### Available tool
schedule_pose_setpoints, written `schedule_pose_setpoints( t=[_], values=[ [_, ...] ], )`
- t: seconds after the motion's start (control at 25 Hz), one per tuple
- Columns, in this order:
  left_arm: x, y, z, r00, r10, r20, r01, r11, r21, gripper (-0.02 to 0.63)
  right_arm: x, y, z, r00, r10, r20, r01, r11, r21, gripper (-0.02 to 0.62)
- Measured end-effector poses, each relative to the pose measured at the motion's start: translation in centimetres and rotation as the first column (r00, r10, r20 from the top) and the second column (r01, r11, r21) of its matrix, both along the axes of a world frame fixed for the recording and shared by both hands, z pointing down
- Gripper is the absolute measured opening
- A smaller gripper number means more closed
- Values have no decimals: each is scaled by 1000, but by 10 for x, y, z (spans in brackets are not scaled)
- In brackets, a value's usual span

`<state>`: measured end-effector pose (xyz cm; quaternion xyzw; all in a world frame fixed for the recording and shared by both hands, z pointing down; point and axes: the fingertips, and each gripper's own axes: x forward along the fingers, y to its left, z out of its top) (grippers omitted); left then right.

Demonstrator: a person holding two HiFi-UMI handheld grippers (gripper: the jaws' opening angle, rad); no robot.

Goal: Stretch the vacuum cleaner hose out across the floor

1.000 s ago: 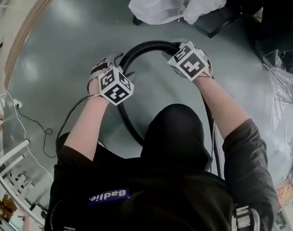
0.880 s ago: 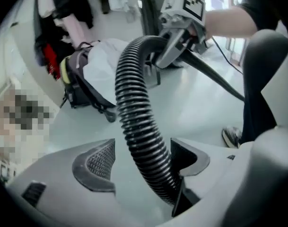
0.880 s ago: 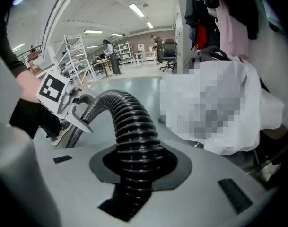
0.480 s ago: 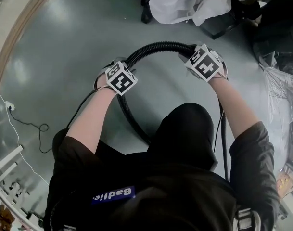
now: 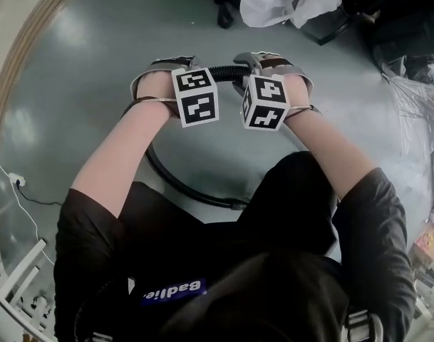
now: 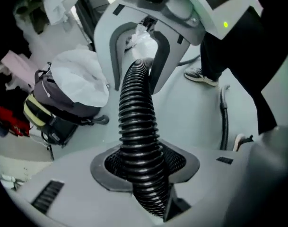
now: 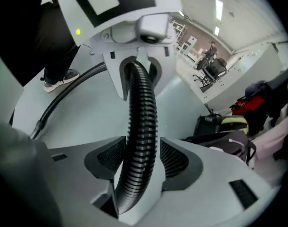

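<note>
- At the far left, a curved wooden edge [image 5: 23, 73] bounds the grey floor [image 5: 81, 55]. The floor between that edge and my arms is bare, with open room to move.
- A thin white cable [image 5: 21, 185] lies on the floor at the near left, beside my left elbow.
- My left hand-held gripper [image 6: 144, 162] is clamped on the vacuum cleaner hose [image 6: 136, 108], with both pads pressed against its ribs.
- The hose is black, ridged all along and glossy. Only a short span of it shows between my two grippers, which are held close together and raised in front of me.
- Below my arms the rest of the hose curves in a loop on the floor, running back toward my body.
- My right hand-held gripper [image 7: 136, 162] has the hose between its jaws, but they are opening and there is a gap at the right pad.
- At the far right, a white crumpled sheet [image 5: 288, 2] and dark bags [image 5: 405, 20] crowd the floor, so there is little free room on that side.
</note>
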<state>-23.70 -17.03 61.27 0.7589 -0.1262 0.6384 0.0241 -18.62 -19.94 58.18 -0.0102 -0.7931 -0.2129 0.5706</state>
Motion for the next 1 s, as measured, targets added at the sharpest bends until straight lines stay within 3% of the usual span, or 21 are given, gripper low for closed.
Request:
schedule_pose_setpoints(
  t=[0.16, 0.2, 0.28, 0.32, 0.4, 0.48, 0.56, 0.64, 0.76, 0.88, 1.0],
  values=[
    [-20, 2, -26, 980, 189, 67, -191, 981, 25, 176, -40, 11, 4, 1000, 1, -15, 0, 999, 51, 209],
    [-23, 1, -32, 976, 211, 62, -213, 976, 38, 176, -49, 11, 3, 999, 41, 9, -41, 998, 36, 199],
    [-30, -3, -45, 975, 221, 23, -222, 970, 101, 178, -63, 6, -7, 980, 180, 86, -177, 984, -35, 104],
    [-35, -8, -51, 978, 209, -9, -205, 967, 152, 182, -67, 3, -12, 960, 255, 116, -247, 966, -76, 101],
    [-54, -17, -60, 985, 153, -75, -131, 962, 241, 284, -70, -5, -19, 917, 375, 139, -360, 925, -122, 101],
    [-79, -19, -64, 987, 66, -149, -25, 965, 262, 310, -64, -15, -25, 866, 477, 150, -459, 877, -141, 101],
    [-101, -13, -64, 968, -25, -250, 88, 965, 246, 350, -59, -22, -36, 817, 553, 163, -533, 833, -148, 103],
    [-120, -8, -58, 936, -109, -335, 192, 954, 228, 368, -58, -25, -49, 791, 589, 168, -573, 808, -133, 104],
    [-155, 2, -34, 912, -203, -357, 288, 936, 203, 371, -59, -31, -72, 755, 630, 183, -619, 776, -118, 104],
    [-183, 18, 1, 877, -300, -375, 367, 922, 123, 371, -53, -36, -96, 704, 678, 212, -669, 733, -123, 106],
    [-201, 31, 32, 852, -352, -388, 402, 914, 55, 362, -42, -36, -109, 671, 713, 203, -707, 698, -116, 110]
  ],
)
